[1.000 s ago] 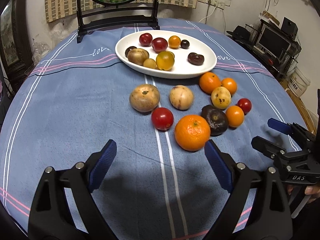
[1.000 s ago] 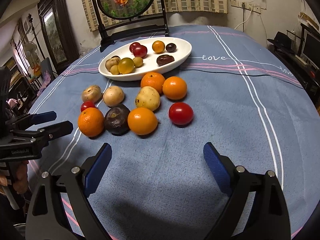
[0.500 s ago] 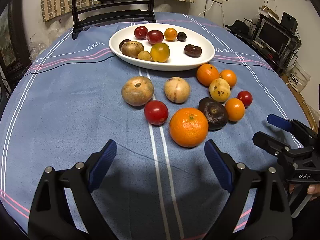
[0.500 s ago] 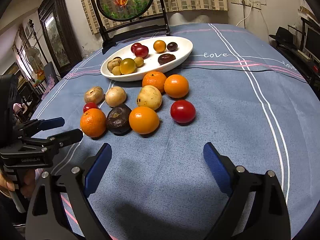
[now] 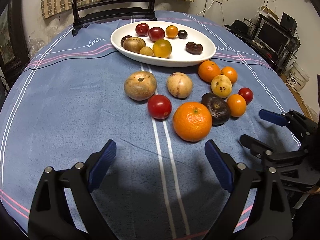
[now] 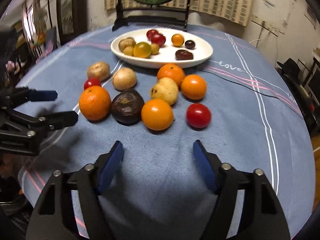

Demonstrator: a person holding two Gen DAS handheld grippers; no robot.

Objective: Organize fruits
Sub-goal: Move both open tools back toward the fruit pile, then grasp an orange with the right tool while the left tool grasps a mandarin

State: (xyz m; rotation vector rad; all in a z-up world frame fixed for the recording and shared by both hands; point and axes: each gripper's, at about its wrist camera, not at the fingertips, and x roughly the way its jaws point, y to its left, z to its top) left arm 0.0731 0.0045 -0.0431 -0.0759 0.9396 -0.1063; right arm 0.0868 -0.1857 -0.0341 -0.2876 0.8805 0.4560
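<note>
From the left wrist, the left gripper [image 5: 160, 156] stands wide open and empty above the blue tablecloth [image 5: 60, 110]. A large orange [image 5: 192, 121] lies just ahead of its right fingertip, a red tomato [image 5: 159, 106] a little further ahead between the fingers, and the white plate [image 5: 202, 59] of fruit far ahead.

From the right wrist, the right gripper [image 6: 158, 153] is likewise spread wide, holding nothing. A smooth orange fruit [image 6: 157, 114] sits directly ahead between its fingers, a dark purple fruit [image 6: 127, 106] ahead-left, a second red tomato [image 6: 198, 115] ahead-right.

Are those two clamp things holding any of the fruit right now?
No. The left hand-held gripper and right hand-held gripper are both open and empty, short of the fruit on the tablecloth.
</note>
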